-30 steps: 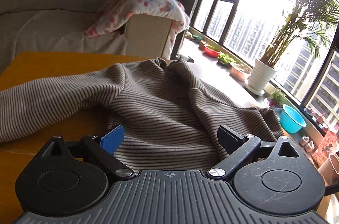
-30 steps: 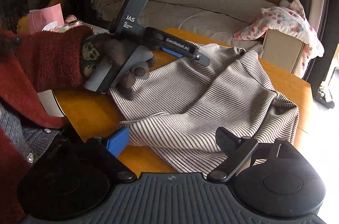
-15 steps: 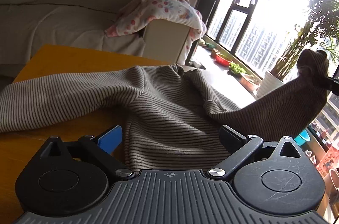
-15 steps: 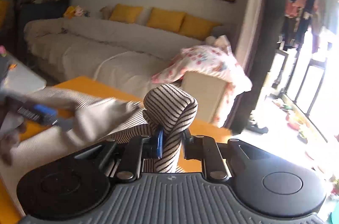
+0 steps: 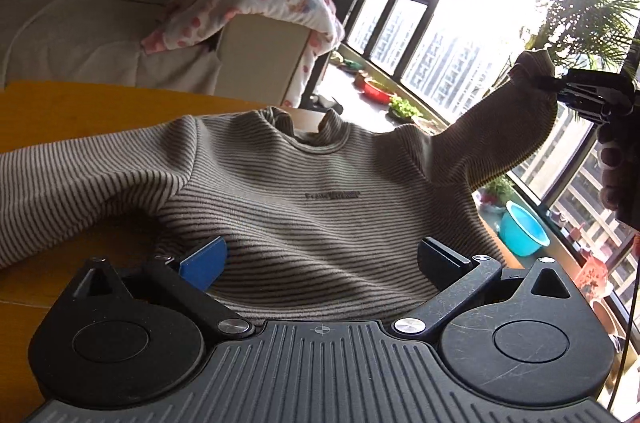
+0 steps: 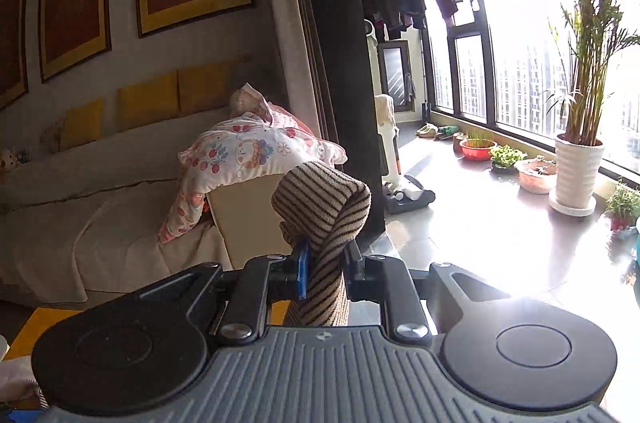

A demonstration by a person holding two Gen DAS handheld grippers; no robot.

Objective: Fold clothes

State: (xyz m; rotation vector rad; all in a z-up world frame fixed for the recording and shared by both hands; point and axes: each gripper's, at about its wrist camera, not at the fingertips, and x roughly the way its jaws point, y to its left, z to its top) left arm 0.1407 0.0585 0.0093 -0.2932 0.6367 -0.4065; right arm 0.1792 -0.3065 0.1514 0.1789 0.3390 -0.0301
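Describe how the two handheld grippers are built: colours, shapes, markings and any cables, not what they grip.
Left gripper: dark grey ribbed body, two round black discs, black linkage arms with silver pivot screws, a small crosshair mark at centre, one blue finger pad and one black. Right gripper: the same build, with a blue pad showing. A thin black cable hangs near the right gripper in the left wrist view.
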